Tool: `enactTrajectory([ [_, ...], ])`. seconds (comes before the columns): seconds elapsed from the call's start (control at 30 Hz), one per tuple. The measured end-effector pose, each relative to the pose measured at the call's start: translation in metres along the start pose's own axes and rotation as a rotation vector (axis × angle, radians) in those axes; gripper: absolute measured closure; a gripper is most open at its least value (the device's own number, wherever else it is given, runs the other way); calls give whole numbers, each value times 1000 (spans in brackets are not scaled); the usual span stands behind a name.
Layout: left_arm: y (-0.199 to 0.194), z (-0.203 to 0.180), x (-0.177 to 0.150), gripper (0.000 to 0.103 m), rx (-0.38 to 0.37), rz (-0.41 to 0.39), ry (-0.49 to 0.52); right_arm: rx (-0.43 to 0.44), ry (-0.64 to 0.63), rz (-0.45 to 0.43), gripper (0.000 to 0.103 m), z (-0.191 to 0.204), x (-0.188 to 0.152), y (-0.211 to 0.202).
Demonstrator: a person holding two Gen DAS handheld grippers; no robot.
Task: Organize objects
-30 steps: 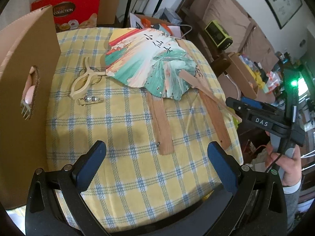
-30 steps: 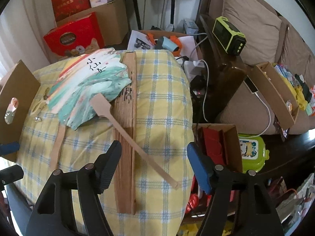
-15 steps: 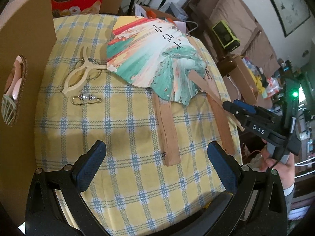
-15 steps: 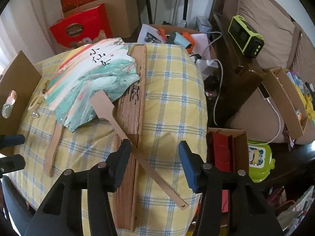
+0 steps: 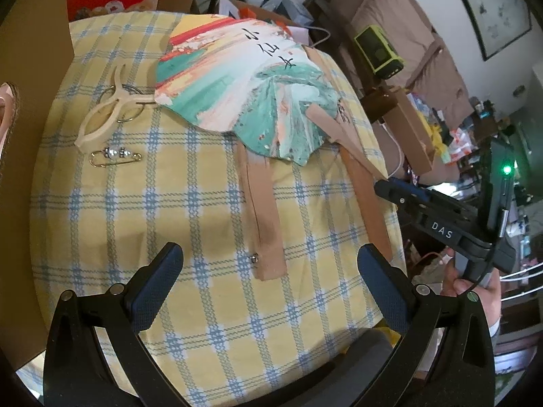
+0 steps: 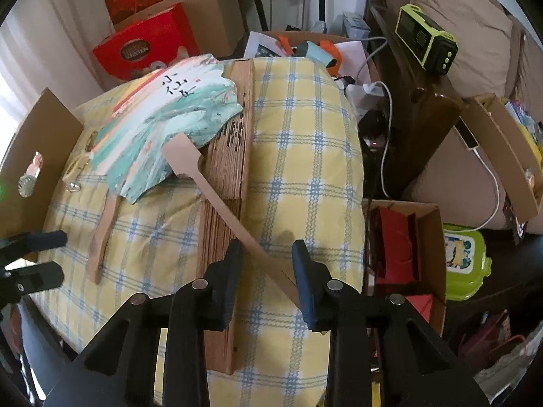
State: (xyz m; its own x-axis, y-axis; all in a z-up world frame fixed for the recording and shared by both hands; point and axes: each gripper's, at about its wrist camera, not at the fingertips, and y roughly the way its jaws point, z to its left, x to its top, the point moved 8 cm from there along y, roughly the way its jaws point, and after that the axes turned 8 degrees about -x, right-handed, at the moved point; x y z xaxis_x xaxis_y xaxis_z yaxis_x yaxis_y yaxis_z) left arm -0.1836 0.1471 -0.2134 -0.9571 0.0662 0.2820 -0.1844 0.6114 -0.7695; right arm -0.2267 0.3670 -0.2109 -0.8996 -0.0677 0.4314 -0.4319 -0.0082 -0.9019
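A painted paper fan [image 5: 244, 91] lies on the yellow checked tablecloth [image 5: 169, 203]; it also shows in the right wrist view [image 6: 163, 125]. Its long wooden handle [image 6: 230, 210] runs toward my right gripper [image 6: 268, 261], whose jaws are partly closed, one each side of the handle's end, with gaps showing. A folded wooden fan [image 6: 227, 183] lies under the handle. My left gripper [image 5: 268, 271] is open and empty above the cloth, just short of a flat wooden stick [image 5: 261, 213]. A cream clip [image 5: 105, 115] and a pearl safety pin [image 5: 115, 156] lie to the left.
A cardboard box wall [image 5: 23, 135] stands at the table's left. Red gift boxes [image 6: 146, 47] stand behind the table. A brown sofa with a green device [image 6: 427, 40] and an open carton with red items [image 6: 404, 247] are on the right, below the table edge.
My right gripper moved forward over the fan handle's end and its jaws narrowed around it. My left gripper advanced slightly over the cloth and stayed open.
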Motion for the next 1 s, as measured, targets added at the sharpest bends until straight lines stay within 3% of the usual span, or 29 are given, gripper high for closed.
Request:
enactTrajectory([
  [0.37,-1,-4,-2,0,-15,7,7,30,-11,-4,82,24,-10,-20],
  [0.63,0,-5,0,0,-66,13,-30,124,-23,-13,88,55,-18,-33],
  [0.87,0,-6,-2,0,-73,16,-33,93,-8,-20,84,52,-23,-31],
  [1.0,-1,-3,-3,0,-74,13,-39,33,7,-54,75,34,-18,-36],
])
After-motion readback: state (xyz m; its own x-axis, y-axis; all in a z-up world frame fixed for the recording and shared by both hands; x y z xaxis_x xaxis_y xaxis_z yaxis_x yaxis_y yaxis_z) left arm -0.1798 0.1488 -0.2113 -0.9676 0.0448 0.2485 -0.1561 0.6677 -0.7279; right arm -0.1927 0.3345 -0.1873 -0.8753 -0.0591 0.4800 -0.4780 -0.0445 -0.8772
